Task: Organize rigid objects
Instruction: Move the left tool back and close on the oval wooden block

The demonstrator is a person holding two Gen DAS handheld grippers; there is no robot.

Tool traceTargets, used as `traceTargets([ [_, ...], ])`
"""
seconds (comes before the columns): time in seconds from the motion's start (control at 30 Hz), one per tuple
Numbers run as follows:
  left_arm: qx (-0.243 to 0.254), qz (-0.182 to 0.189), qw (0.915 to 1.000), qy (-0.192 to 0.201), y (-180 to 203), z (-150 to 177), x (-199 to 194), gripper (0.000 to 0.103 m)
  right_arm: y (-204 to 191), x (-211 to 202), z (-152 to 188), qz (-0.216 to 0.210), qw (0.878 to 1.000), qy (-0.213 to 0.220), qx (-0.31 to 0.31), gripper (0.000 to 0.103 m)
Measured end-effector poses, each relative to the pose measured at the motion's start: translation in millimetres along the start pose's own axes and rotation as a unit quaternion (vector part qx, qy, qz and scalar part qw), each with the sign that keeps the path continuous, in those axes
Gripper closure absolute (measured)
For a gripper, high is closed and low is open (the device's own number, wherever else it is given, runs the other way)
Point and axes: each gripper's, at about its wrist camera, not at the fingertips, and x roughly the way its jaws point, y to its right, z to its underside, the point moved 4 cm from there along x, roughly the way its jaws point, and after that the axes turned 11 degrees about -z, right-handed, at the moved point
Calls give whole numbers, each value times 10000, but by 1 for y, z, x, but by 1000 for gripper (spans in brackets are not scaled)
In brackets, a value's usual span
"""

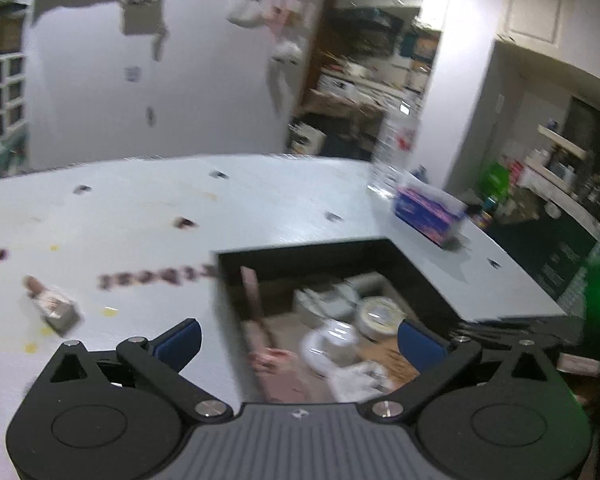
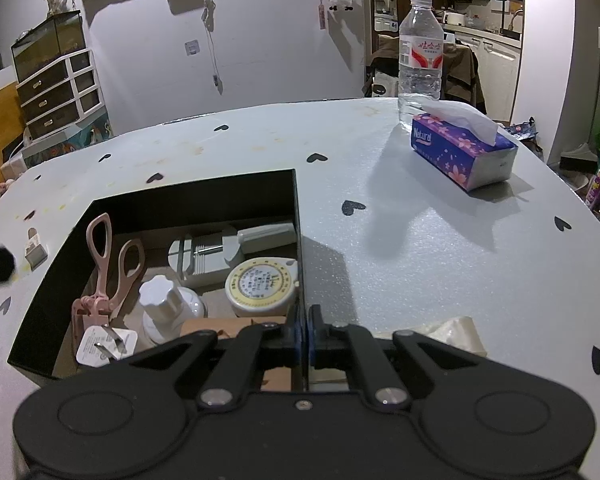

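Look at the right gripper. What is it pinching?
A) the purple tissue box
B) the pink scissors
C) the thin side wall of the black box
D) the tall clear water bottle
C: in the right wrist view the right gripper has its blue pads closed on the thin side wall of the black box, while the bottle, tissue box and scissors sit untouched.
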Motion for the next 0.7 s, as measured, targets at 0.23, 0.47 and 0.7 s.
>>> traceTargets([
  [0.23,-228,-981,9941,399,-60,1,-7,0,-1,1,0,45,10000,-20,-20,99],
  [0.47,-513,-2004,9771,496,-136,10,-8,0,-2,1,-1,90,9999,-41,-40,99],
  [0.7,-829,-2688,9590,346,-203,22,0,0,-3,3,-2,133,9999,-66,-39,99],
])
